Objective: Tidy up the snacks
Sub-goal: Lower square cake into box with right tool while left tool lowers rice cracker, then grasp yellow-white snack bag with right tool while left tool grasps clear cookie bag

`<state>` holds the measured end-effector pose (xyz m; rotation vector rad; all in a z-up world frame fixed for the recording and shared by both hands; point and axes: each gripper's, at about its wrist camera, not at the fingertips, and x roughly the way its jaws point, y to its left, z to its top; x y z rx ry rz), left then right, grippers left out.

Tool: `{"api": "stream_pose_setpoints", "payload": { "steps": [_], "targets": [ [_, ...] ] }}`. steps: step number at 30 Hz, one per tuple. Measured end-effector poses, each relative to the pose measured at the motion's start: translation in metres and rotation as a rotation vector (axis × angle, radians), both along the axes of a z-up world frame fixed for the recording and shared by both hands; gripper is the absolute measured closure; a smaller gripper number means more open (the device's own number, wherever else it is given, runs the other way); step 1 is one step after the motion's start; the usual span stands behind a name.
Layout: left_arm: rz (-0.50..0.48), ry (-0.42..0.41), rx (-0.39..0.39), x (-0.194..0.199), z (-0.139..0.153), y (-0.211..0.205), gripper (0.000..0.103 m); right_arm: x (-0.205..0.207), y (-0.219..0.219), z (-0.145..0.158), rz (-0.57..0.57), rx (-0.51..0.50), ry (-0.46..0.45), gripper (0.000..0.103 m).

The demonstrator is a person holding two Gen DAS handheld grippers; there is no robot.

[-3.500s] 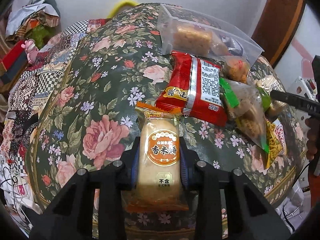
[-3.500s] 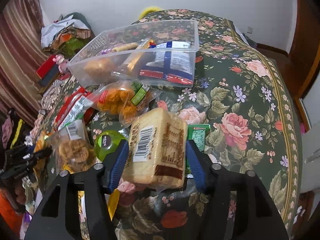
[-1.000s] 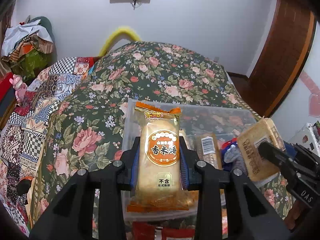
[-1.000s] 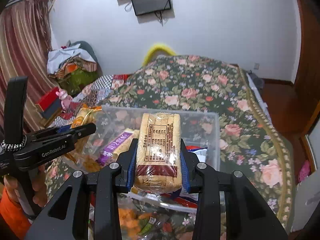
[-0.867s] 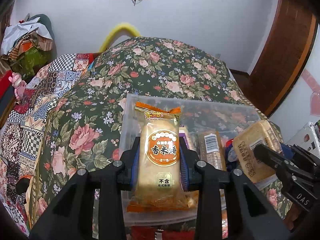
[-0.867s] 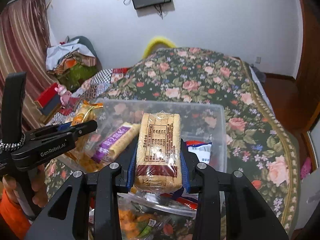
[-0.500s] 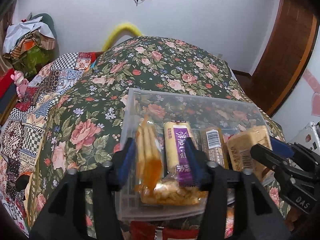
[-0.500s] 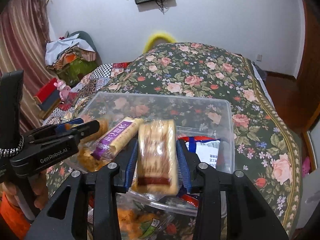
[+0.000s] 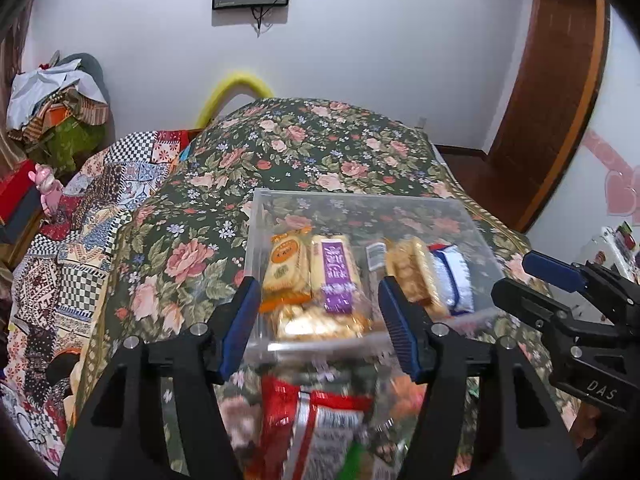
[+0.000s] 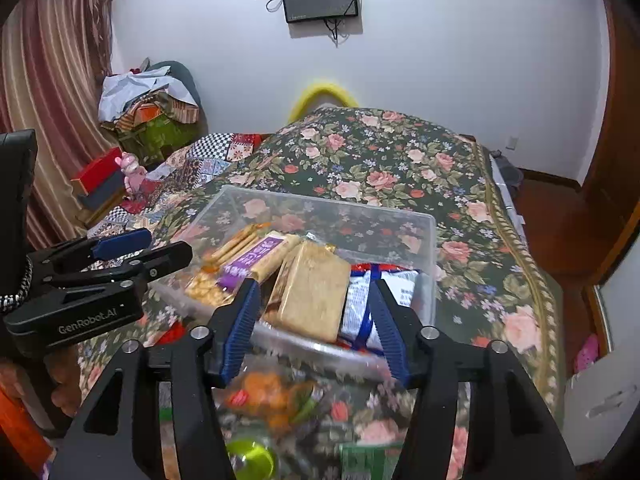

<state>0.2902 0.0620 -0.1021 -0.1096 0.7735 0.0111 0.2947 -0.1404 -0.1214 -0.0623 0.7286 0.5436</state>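
Left wrist view: both grippers gape empty over a clear bin (image 9: 256, 236) of snacks on the flowered cloth (image 9: 208, 208).

From left to right inside the bin lie an orange-labelled cracker pack (image 9: 285, 266), a purple-labelled pack (image 9: 335, 272), a tan cracker block (image 9: 412, 270) and a blue and white bag (image 9: 452, 276). The left gripper (image 9: 318, 322) has its jaws spread wide, holding nothing. The right gripper (image 10: 314, 322) is likewise spread, with the tan block (image 10: 316, 294) lying loose in the bin (image 10: 430, 280) beyond it. A red packet (image 9: 316, 424) sits blurred on the cloth nearer the camera.
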Motion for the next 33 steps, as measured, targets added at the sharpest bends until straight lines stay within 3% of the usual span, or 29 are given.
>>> {"api": "stream_pose_setpoints", "payload": {
  "steps": [8,14,16,24,33],
  "targets": [
    [-0.028,-0.009,0.0,-0.06,0.017,-0.016,0.035,-0.046,-0.029,0.012,-0.015,0.005,-0.008,0.048],
    [-0.05,0.032,-0.006,-0.101,0.005,-0.028,0.035,-0.081,-0.049,0.011,-0.016,0.013,0.005,0.047],
    [-0.058,0.05,-0.004,-0.113,-0.003,-0.03,0.035,-0.092,-0.052,0.008,-0.012,0.021,0.015,0.042],
    [-0.084,0.101,0.001,-0.156,-0.029,-0.035,0.035,-0.127,-0.043,-0.03,0.029,0.008,0.103,0.034],
    [-0.074,0.153,-0.034,-0.174,-0.053,-0.026,0.035,-0.136,-0.024,-0.086,0.042,-0.018,0.232,0.033]
  ]
}}
